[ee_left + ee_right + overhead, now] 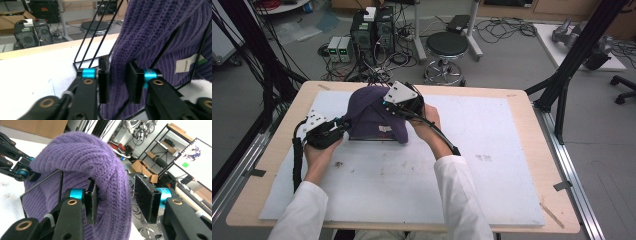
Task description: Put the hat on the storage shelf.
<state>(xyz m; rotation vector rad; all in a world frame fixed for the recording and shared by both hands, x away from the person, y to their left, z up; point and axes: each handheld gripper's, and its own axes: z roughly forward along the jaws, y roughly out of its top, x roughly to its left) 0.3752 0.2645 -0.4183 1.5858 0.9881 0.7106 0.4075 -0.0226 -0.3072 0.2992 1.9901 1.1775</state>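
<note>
A purple knit hat is draped over a black wire stand at the back left of the white mat. A white label hangs from its rim. My left gripper is at the hat's left side. In the left gripper view its jaws straddle a fold of the knit beside a wire of the stand, slightly apart. My right gripper comes in from the hat's right. Its jaws stand around the crown's edge, the right pad clear of the knit.
The white mat covers most of the wooden table. Beyond the far edge stand a round stool and computer towers with cables on the floor. A black frame leg rises at the right.
</note>
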